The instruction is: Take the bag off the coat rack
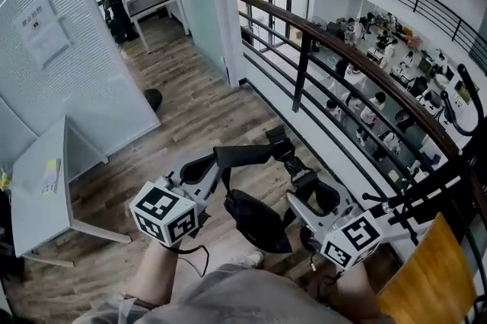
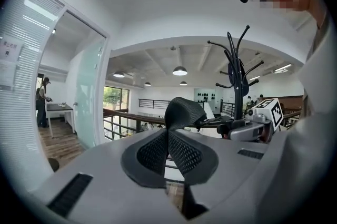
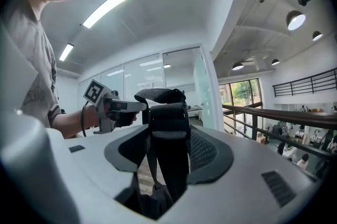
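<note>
1. Left gripper view: the left gripper has its jaws pinched tight on a mesh strap, which loops up above them.
2. Right gripper view: the right gripper has its jaws set wide but clamped on a broad webbing strap. The bag sags just under them.
3. Head view: the black bag hangs between both grippers, above the wood floor, and appears to touch nothing else.
4. Left gripper view, farther back: the coat rack stands upright, well apart from the bag, with neither strap on its hooks.
5. Judgement: the lift-off looks done and the bag is clear of the rack. What's likely left is carrying it away or setting it down, with both grips kept so it doesn't drop.
</note>
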Tool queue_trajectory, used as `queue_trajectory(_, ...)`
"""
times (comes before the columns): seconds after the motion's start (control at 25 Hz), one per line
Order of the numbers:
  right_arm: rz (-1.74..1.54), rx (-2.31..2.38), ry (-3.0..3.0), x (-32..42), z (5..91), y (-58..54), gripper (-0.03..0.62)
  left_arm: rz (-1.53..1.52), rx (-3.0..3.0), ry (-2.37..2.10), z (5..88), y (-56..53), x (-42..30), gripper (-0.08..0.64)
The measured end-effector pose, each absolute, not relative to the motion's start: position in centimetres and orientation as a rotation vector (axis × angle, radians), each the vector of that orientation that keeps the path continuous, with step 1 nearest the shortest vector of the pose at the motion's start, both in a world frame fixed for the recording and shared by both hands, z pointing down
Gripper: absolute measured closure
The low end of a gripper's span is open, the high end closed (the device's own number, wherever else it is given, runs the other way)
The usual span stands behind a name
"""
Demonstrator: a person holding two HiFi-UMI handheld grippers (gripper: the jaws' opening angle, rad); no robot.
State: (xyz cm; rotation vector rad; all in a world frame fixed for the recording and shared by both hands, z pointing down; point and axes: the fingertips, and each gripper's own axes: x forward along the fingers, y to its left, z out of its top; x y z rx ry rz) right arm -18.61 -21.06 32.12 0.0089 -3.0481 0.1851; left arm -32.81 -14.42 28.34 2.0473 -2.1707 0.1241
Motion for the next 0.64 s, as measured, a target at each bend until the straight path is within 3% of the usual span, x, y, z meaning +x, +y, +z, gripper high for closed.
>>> queue_trajectory(0.4,0.196,-0.037,-3.005,-18.1,33.1,-21.4,0.362,0.120,1.996,-2.163,29.4,-14.5,-32.3,0.540)
queue_trajectory(0.64,0.174,-0.012,-3.022,-15.2,39.2,-20.0,0.362,0.150,2.037,-2.151,35.0,-13.5,-29.5,0.540)
